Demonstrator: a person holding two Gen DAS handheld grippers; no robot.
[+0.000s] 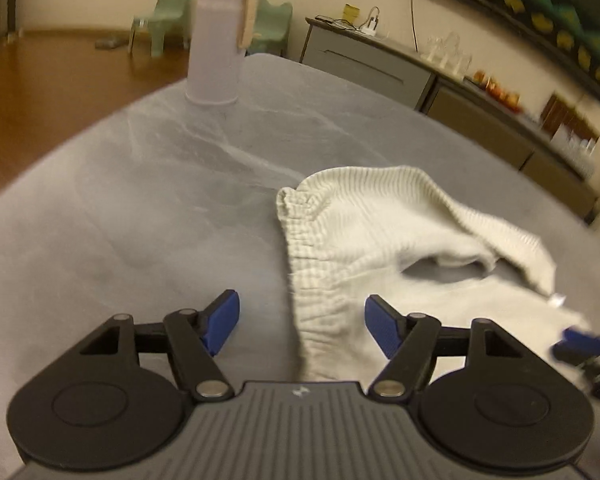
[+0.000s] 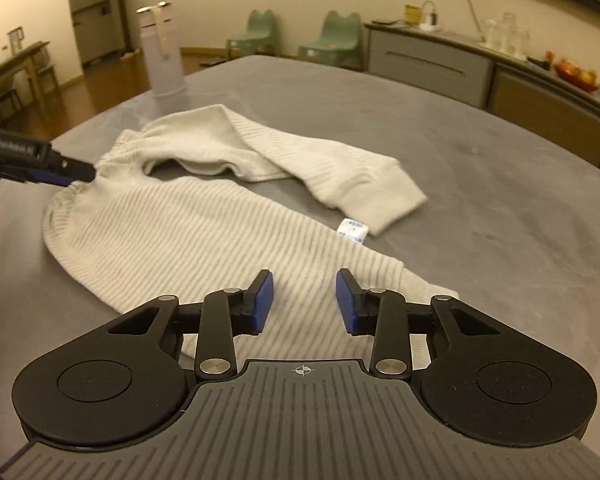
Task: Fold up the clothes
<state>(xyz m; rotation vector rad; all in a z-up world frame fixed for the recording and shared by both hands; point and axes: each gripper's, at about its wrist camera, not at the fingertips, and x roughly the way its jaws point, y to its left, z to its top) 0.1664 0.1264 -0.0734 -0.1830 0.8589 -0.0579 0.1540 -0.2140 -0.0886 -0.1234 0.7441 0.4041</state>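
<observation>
Both grippers (image 1: 302, 324) (image 2: 305, 300) (jaws apart) over trousers (image 2: 204, 228)

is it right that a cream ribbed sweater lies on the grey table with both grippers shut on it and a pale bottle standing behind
Not quite. Both grippers are open, not shut: the left gripper straddles the sweater's gathered hem and the right gripper sits over its lower part, as each wrist view shows. The rest holds: the sweater lies on the grey table, with the pale bottle standing behind.

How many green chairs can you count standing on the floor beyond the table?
2. One green chair stands on the left, the other green chair just right of it, both against the far wall beyond the grey table. Others may be hidden outside the views.
</observation>
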